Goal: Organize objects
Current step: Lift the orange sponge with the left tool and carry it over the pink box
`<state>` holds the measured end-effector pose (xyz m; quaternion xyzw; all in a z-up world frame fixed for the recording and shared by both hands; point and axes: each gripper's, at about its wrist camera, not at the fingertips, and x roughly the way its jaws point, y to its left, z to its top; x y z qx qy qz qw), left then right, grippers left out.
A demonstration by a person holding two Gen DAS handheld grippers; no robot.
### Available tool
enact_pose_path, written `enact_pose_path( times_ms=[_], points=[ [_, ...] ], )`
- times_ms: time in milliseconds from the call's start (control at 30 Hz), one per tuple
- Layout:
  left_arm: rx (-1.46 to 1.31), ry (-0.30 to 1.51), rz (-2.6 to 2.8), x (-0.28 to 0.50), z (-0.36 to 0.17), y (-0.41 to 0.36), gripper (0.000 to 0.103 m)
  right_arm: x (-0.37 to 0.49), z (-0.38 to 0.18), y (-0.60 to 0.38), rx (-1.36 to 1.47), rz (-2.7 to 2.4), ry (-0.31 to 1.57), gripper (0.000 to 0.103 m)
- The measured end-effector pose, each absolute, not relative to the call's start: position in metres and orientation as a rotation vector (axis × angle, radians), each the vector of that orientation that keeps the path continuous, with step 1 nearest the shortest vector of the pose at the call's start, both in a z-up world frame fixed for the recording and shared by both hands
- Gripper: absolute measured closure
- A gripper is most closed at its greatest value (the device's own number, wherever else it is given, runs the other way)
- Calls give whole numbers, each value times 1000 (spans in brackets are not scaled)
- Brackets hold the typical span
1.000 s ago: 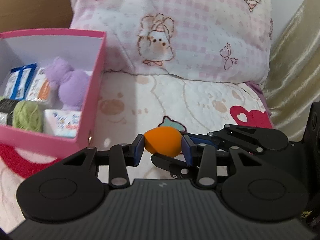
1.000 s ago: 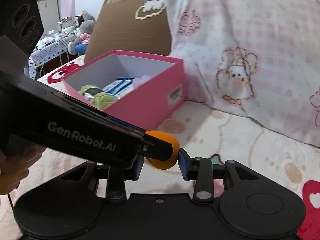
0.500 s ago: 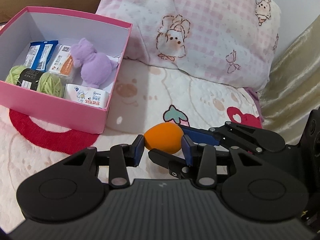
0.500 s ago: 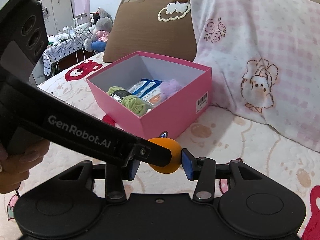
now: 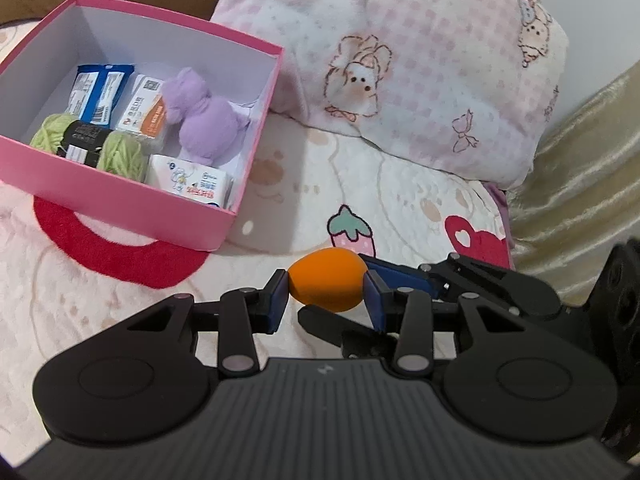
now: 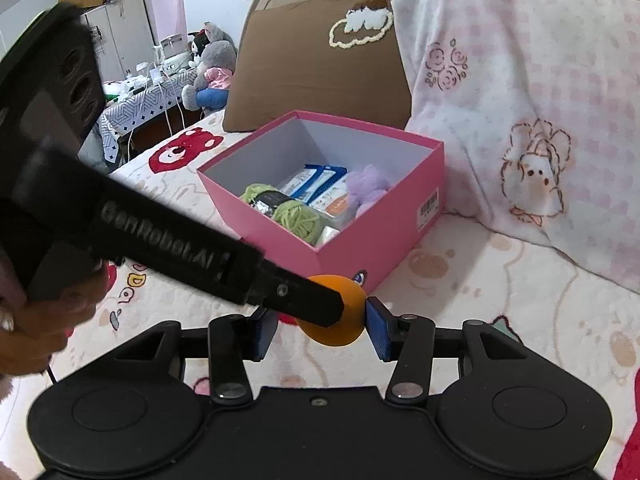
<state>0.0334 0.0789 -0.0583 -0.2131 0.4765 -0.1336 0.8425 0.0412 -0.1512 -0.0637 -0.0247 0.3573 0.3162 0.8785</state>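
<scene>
An orange egg-shaped sponge sits between the pads of both grippers, above the bed. My left gripper is shut on it; its pads touch both sides. My right gripper reaches in crosswise and is also shut on the sponge; the left gripper's finger hides part of it there. A pink box stands to the left and holds green yarn, a purple plush and packets. In the right wrist view the box is just behind the sponge.
A pink-checked pillow leans behind and right of the box. A brown cushion stands behind the box. A gold curtain hangs at the right. The bed cover has printed bears and hearts.
Both grippers have risen and pulled back with the sponge held between them, so the box's inside shows more from above. The grip has not changed.
</scene>
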Motion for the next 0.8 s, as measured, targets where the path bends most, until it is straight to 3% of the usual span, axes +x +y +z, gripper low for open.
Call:
enact_pose_path(
  times_ms=[800],
  points=[
    [-437, 917, -149, 48, 47, 155, 64, 91, 29, -89, -20, 750, 701, 58]
  ],
)
